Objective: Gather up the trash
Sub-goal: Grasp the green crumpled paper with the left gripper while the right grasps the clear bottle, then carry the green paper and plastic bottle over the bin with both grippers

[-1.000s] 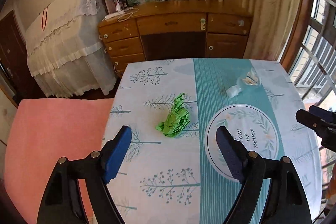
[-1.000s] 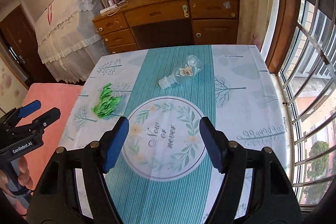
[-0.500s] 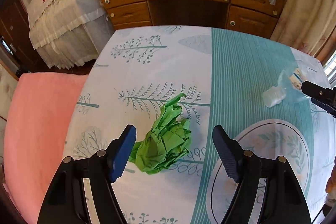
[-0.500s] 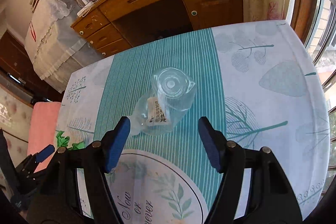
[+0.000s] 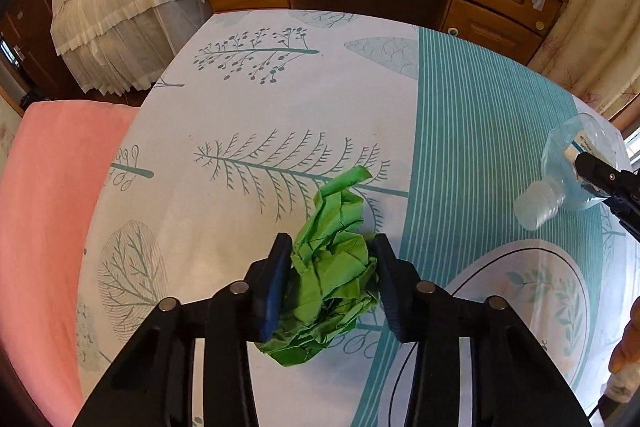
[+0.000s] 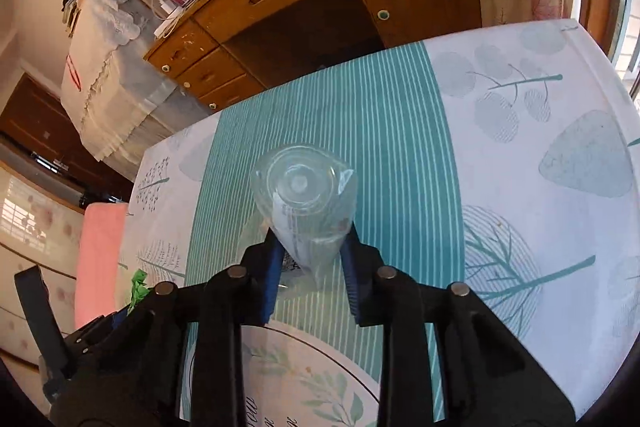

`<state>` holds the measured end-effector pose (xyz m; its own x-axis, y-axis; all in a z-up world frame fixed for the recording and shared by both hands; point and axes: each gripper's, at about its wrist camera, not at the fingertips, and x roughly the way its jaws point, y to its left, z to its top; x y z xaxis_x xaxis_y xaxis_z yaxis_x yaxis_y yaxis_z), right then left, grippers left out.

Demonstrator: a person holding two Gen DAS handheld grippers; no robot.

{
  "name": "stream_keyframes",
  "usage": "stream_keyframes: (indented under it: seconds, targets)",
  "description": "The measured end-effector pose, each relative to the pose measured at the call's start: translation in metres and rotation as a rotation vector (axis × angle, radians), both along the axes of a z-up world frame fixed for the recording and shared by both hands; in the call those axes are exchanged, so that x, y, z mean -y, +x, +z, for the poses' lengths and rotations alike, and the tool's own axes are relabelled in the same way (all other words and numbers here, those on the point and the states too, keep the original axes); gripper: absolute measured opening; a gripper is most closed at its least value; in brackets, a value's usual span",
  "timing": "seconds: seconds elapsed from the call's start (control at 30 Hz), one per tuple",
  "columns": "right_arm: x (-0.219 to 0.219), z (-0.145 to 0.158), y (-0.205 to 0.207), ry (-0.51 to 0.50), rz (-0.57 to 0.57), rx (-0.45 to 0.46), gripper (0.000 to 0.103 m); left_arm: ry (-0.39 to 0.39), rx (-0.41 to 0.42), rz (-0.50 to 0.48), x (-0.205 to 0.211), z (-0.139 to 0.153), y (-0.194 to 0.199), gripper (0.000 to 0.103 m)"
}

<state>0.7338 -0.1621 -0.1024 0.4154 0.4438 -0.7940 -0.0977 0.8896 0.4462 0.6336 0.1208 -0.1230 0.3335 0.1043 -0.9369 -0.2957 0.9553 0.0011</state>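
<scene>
The left gripper (image 5: 330, 283) is a black plastic frame of two angular arms, each set with round silver screw heads, and its jaws carry dark blue pads. The right gripper (image 6: 310, 269) is built alike: black arms, silver screws, blue pads inside the jaws.

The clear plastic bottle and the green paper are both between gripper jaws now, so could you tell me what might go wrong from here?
1. The right gripper is closing on the bottle at its narrow, tapering end; the smooth plastic could squirt forward out of the pads.
2. The left gripper is closing on loosely crumpled green paper; it may pinch only outer folds, so the wad could sag or drop when lifted off the tablecloth.
</scene>
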Motion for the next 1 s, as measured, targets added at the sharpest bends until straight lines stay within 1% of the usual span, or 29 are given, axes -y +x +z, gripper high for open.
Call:
stream_keyframes:
  seconds: [0.03, 0.17, 0.37, 0.57, 0.67, 0.77, 0.87, 1.0]
  targets:
    - [-0.003, 0.004, -0.007, -0.007, 0.008, 0.012, 0.020, 0.006, 0.002, -0.002, 0.002, 0.002, 0.000, 0.034]
    - [-0.014, 0.017, -0.023, -0.040, 0.062, 0.056, 0.019, 0.004, 0.024, -0.017, 0.011, 0.009, -0.006, 0.032]
    - [-0.017, 0.038, -0.063, -0.041, 0.107, 0.082, 0.019, -0.005, 0.063, -0.056, 0.025, 0.038, -0.031, 0.031]
    - [-0.006, 0.063, -0.119, -0.045, 0.127, 0.100, 0.019, -0.027, 0.102, -0.109, 0.039, 0.076, -0.071, 0.031]
    - [-0.001, 0.078, -0.154, -0.052, 0.133, 0.112, 0.019, -0.043, 0.126, -0.143, 0.046, 0.096, -0.103, 0.031]
    - [-0.002, 0.094, -0.198, -0.064, 0.142, 0.133, 0.019, -0.064, 0.146, -0.174, 0.049, 0.114, -0.140, 0.031]
    - [-0.005, 0.110, -0.250, -0.083, 0.145, 0.150, 0.019, -0.076, 0.164, -0.212, 0.050, 0.130, -0.181, 0.031]
    - [-0.013, 0.128, -0.333, -0.112, 0.133, 0.163, 0.019, -0.094, 0.186, -0.280, 0.046, 0.148, -0.251, 0.031]
